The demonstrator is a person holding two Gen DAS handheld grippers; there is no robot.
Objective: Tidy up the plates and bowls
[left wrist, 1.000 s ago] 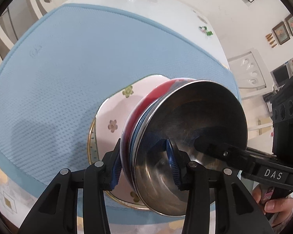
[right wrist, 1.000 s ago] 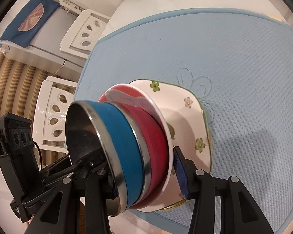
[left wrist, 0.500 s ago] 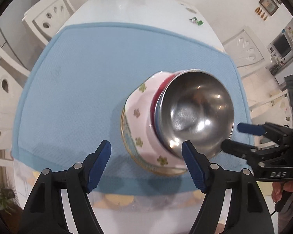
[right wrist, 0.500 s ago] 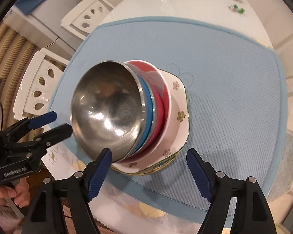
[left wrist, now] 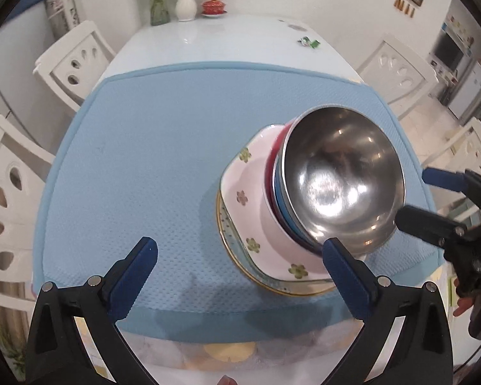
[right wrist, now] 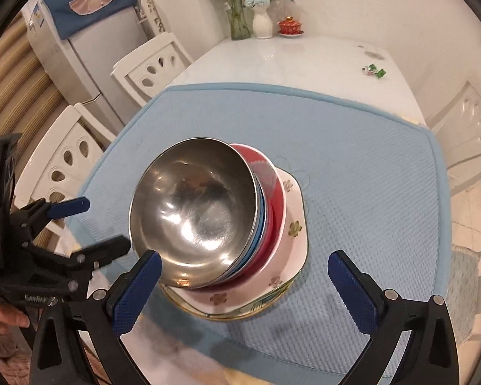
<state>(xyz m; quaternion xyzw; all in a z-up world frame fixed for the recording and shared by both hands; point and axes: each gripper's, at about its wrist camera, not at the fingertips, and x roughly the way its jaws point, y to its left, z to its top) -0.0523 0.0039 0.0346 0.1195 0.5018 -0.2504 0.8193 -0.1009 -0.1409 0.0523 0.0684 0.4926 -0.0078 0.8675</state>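
From the left wrist, our left gripper stands spread and empty before a shiny steel bowl nested in blue and red bowls on a flowered square plate, all on the dimpled blue mat.

From the right wrist, our right gripper gapes empty; the stack sits on a gold-rimmed plate.

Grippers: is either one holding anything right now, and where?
Nothing is held. The left gripper and right gripper are both open, clear of the bowl stack on the mat.
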